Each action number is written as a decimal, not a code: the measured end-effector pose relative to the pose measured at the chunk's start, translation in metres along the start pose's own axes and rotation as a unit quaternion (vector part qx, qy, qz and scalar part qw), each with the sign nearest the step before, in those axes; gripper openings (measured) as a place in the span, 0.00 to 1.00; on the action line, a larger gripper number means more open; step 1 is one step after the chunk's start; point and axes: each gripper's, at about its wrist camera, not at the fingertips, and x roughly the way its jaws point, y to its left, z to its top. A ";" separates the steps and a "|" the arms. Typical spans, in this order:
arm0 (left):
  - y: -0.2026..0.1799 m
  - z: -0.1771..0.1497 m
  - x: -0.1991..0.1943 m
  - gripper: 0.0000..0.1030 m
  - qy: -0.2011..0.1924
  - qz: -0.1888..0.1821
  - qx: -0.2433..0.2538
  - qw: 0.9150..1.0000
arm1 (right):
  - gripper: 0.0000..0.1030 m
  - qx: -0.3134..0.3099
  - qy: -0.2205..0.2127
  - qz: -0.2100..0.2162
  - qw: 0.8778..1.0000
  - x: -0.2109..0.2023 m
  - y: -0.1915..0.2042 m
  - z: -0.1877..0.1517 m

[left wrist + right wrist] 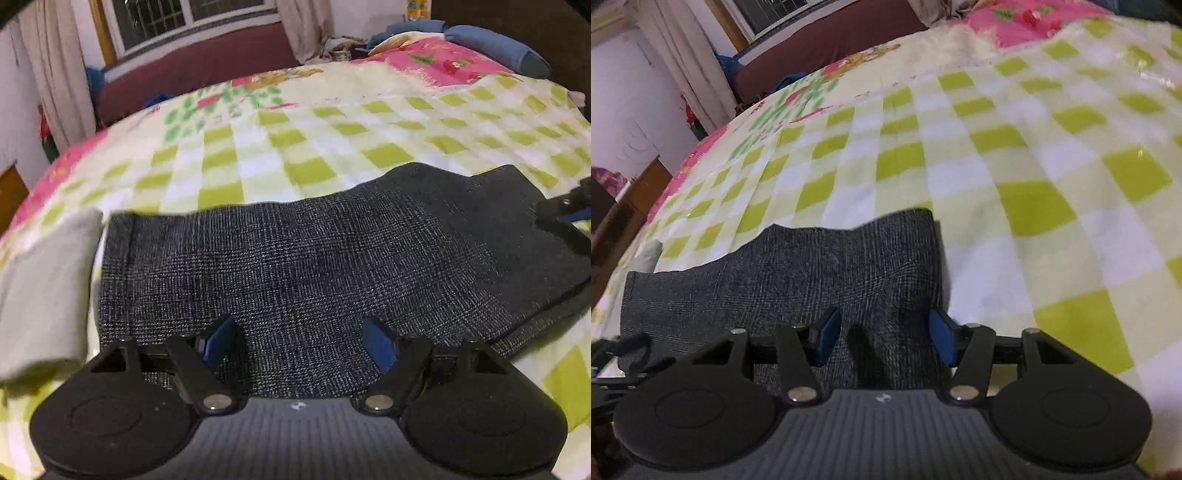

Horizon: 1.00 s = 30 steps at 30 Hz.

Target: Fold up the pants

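Dark grey checked pants (295, 251) lie flat across the bed as one long band, hem end at the left. My left gripper (301, 341) hovers open over their near edge, blue pads (221, 339) wide apart with only cloth beneath them. In the right wrist view the pants (812, 280) end in a straight edge at the right. My right gripper (884, 338) stands open over that end, its right pad (942, 338) at the cloth's edge. A low wrinkle lies between the pads, and neither presses on it. Each gripper shows at the rim of the other's view: right gripper (569, 210), left gripper (624, 350).
The bed has a green-and-white checked sheet (332, 147). A light grey cloth (44, 288) lies just left of the pants' hem. At the far end are a pink blanket (443, 59) and a blue pillow (495, 44). Beyond the bed stand a maroon headboard (199, 70) and curtains.
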 end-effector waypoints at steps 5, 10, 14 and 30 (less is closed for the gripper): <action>-0.013 0.006 -0.022 0.86 -0.027 -0.018 0.023 0.999 | 0.54 0.068 0.021 0.074 0.995 -0.013 -0.027 -0.010; -0.035 0.011 -0.014 0.86 -0.014 -0.033 0.042 0.998 | 0.56 0.069 0.043 0.081 0.993 -0.010 -0.032 -0.014; -0.047 0.013 -0.012 0.86 -0.007 -0.061 0.045 0.997 | 0.57 0.098 0.066 0.113 0.987 -0.011 -0.044 -0.018; -0.071 0.026 0.005 0.86 0.014 -0.070 0.061 0.996 | 0.29 0.160 0.074 0.167 0.970 0.011 -0.049 -0.019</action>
